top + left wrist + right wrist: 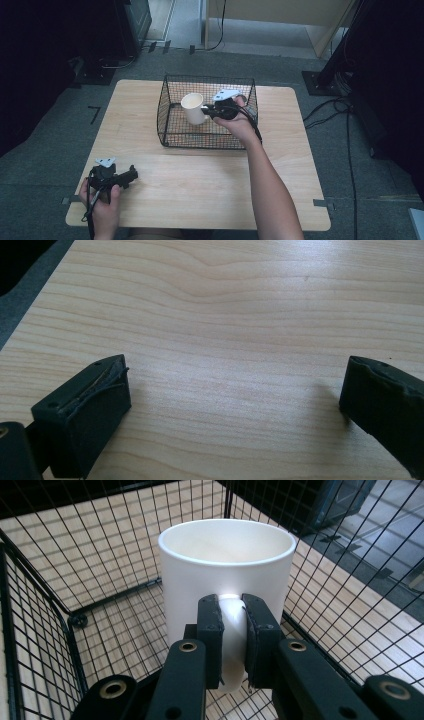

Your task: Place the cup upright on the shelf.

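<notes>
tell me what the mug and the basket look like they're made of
Mug: likely glazed ceramic, cream-white, smooth with a soft sheen on a thick rim. Basket: thin black wire mesh on a thicker wire frame, probably coated or painted metal.

The right arm [270, 185] comes up from the bottom middle of the frame to the center. Its right gripper [207, 111] points left with the jaws pinched tight together. The left hand [102, 210] sits at the lower left, and its left gripper [131, 176] points right, jaws wide apart.
</notes>
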The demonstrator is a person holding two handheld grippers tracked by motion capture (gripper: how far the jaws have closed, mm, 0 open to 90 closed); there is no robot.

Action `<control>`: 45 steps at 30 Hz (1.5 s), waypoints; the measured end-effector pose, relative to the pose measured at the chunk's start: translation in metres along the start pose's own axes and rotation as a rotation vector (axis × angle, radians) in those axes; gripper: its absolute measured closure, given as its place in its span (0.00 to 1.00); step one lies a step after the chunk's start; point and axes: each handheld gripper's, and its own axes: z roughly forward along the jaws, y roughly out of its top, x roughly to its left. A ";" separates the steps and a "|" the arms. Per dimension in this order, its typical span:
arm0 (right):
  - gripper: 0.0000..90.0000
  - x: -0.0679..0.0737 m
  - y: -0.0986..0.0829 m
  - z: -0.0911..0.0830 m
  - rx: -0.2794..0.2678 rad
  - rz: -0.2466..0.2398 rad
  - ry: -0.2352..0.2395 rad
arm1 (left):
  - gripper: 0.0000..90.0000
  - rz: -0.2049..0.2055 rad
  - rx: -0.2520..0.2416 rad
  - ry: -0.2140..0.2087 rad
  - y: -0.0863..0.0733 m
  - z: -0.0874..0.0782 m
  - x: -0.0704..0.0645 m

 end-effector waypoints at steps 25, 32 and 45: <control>0.82 -0.002 -0.008 0.008 0.080 0.001 -0.017 | 0.00 0.001 0.001 -0.001 0.000 0.000 0.000; 0.75 -0.003 -0.007 0.005 0.052 0.026 0.003 | 0.00 0.000 -0.001 -0.001 0.000 0.000 0.000; 0.57 -0.002 0.001 -0.007 -0.034 0.056 -0.054 | 0.00 0.001 0.000 -0.001 0.000 0.000 0.000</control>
